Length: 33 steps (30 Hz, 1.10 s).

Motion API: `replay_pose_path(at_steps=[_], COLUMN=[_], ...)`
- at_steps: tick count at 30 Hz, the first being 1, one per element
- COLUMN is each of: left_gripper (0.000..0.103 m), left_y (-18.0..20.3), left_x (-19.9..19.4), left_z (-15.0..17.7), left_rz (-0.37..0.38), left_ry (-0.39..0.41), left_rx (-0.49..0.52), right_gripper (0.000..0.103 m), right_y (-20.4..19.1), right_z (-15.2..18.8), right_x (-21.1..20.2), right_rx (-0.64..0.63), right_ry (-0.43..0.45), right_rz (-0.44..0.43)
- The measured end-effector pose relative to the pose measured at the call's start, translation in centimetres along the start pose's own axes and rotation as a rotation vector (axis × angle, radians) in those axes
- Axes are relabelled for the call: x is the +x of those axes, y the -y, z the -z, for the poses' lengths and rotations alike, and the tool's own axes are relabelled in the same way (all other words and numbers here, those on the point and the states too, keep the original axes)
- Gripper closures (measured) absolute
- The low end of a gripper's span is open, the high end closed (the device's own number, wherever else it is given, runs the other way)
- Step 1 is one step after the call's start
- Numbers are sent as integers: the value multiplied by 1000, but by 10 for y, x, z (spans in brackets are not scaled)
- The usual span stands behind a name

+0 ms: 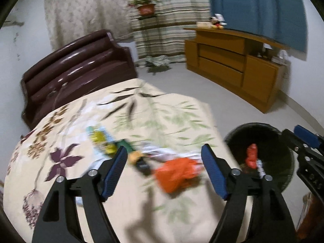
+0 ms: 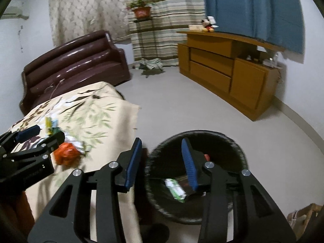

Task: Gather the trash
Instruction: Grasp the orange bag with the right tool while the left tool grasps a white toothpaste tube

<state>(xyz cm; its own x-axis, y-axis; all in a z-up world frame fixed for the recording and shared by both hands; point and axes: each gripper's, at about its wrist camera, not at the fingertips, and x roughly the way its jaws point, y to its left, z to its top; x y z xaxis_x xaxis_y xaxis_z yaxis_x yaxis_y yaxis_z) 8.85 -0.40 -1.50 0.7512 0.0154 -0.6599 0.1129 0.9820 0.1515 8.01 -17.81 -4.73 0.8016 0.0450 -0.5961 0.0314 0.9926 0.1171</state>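
Trash lies on a table with a flowered cloth (image 1: pixel 66 182): a crumpled orange bag (image 1: pixel 176 174), a yellow-green wrapper (image 1: pixel 101 139), a clear white wrapper (image 1: pixel 162 151) and a small dark piece (image 1: pixel 141 162). My left gripper (image 1: pixel 164 149) hangs open over this heap, the orange bag just below and between its fingers, untouched. Right of the table stands a black bin (image 2: pixel 239 151) holding a green-white wrapper (image 2: pixel 175 188) and red scrap (image 1: pixel 252 156). Above the bin's near rim, my right gripper (image 2: pixel 162 141) is open and empty. The left gripper (image 2: pixel 40 135) and the orange bag (image 2: pixel 65 154) also show in the right wrist view.
A dark brown sofa (image 1: pixel 77 68) stands behind the table. A wooden cabinet (image 2: pixel 226 75) runs along the right wall, with a potted plant (image 2: pixel 141 10) before the curtains. Bare pale floor (image 2: pixel 172 105) lies between them. A cardboard box (image 2: pixel 301 216) sits at the lower right.
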Motion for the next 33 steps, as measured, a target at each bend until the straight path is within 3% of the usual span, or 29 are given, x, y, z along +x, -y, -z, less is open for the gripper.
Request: replay_pose_path(at_steps=[10, 16, 24, 33], left_gripper=[27, 27, 26, 25], left_y=[-79, -115, -143, -152], left_x=[-6, -5, -1, 7], left_z=[21, 35, 45, 52], left_rz=[-128, -169, -182, -160], left_ry=[-13, -36, -58, -76], left_rx=[-90, -139, -159, -161], right_gripper=[45, 45, 45, 45], right_y=[-61, -96, -136, -155], right_z=[-2, 0, 6, 16], right_x=[0, 3, 21, 46], right_rx=[-60, -103, -140, -183], right_ry=[-13, -35, -87, -160], right_rz=[-104, -149, -173, -138])
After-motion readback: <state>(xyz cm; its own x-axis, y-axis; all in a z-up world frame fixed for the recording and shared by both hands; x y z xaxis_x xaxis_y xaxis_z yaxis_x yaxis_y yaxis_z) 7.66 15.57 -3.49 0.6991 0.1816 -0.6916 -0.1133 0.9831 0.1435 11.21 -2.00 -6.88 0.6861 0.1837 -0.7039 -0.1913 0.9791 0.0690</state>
